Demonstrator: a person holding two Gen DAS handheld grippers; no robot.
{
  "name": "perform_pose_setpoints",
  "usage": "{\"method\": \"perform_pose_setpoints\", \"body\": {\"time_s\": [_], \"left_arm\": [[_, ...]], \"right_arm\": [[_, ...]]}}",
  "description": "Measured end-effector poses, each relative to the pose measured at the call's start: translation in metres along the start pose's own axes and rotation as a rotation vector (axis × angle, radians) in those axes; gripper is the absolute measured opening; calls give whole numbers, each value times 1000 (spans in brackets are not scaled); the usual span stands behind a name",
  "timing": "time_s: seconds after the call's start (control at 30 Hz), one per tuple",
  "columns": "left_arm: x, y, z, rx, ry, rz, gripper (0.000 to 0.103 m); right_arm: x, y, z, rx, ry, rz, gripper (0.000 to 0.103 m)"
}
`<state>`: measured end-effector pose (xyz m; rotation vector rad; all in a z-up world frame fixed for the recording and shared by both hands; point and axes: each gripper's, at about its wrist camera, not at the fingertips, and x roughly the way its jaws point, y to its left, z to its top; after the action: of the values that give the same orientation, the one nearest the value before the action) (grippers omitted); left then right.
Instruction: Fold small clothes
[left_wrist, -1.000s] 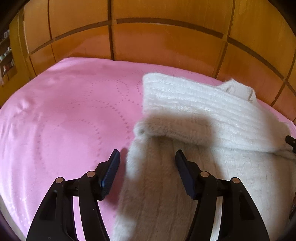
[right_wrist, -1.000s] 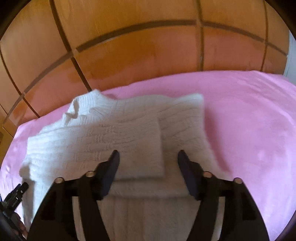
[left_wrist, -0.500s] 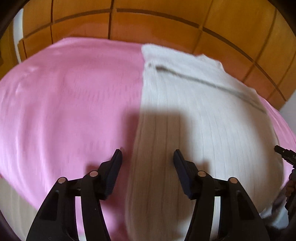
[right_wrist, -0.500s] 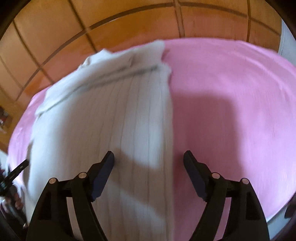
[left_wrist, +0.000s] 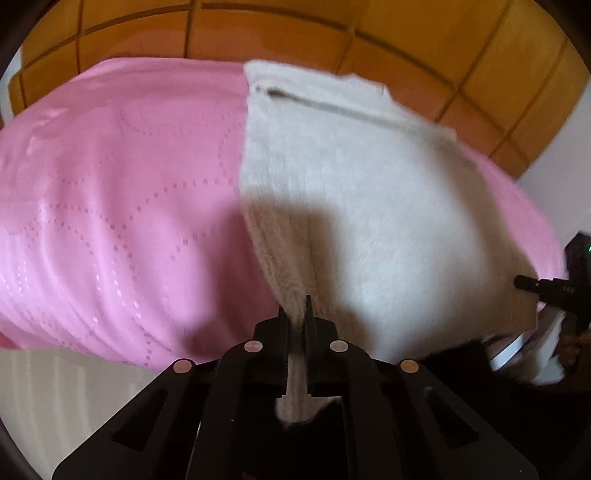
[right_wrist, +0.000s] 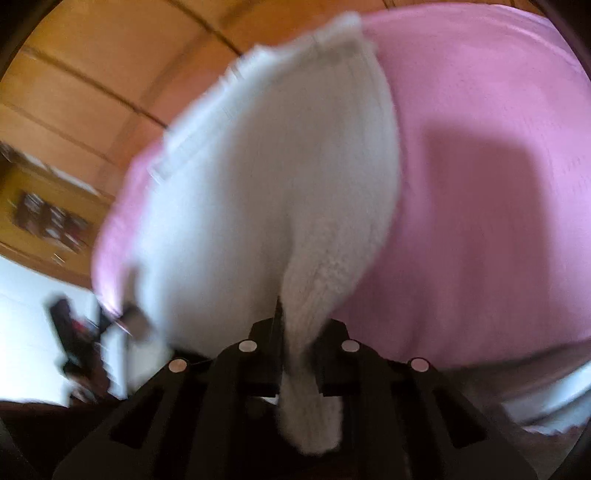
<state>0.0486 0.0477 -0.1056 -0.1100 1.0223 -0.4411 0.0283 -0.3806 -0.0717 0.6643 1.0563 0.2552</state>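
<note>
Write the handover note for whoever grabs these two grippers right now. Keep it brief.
Left gripper: shut on the near hem of the white knit sweater, at its left corner.
Right gripper: shut on the same sweater's near hem, at its right corner.
Sweater lies on the pink bedspread, stretching away toward the wooden headboard; the far end shows a layer already folded across it.
Done: the far end is folded in, and both near corners are pinched.
Left: probably carry the near hem up and over toward the far end, lay it down, release, then smooth. The right wrist view is blurred.
</note>
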Motion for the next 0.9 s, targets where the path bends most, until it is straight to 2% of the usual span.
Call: {"method": "perform_pose_setpoints", "body": {"time_s": [0.03, 0.13, 0.2, 0.27, 0.5, 0.57, 0.6, 0.63, 0.67, 0.7, 0.73, 0.77, 0.83, 0.9], "left_arm": [[-6, 5, 8, -37, -22, -35, 5], [-18, 13, 33, -106, -84, -114, 5], [-15, 17, 54, -142, -114, -169, 5], [-5, 16, 76, -165, -123, -194, 5], [41, 13, 151, -220, -118, -161, 5], [57, 17, 173, -255, -122, -117, 5], [62, 20, 181, -266, -120, -110, 5], [65, 25, 186, -290, -118, -92, 12], [65, 30, 187, -312, -118, -75, 31], [64, 34, 189, -327, -128, -62, 44], [58, 40, 186, -338, -164, -61, 65], [52, 44, 180, -335, -194, -61, 69], [49, 52, 168, -296, -184, -58, 69], [52, 57, 156, -267, -157, -92, 69]], "right_arm": [[-7, 6, 10, -8, -39, 33, 12], [-19, 19, 34, -41, -117, 44, 12], [-21, 19, 51, -28, -153, 52, 12], [-17, 15, 66, 4, -183, 38, 12], [18, -21, 122, 144, -207, -15, 11], [22, -31, 135, 165, -215, -21, 11], [24, -32, 140, 166, -221, -17, 15], [22, -35, 145, 171, -239, -4, 23], [18, -36, 148, 173, -264, 19, 47], [13, -38, 149, 171, -285, 33, 60], [3, -38, 147, 157, -326, 32, 78], [-1, -37, 145, 142, -334, 26, 85], [-9, -39, 135, 110, -315, 19, 86], [-11, -41, 123, 89, -301, 5, 88]]}}
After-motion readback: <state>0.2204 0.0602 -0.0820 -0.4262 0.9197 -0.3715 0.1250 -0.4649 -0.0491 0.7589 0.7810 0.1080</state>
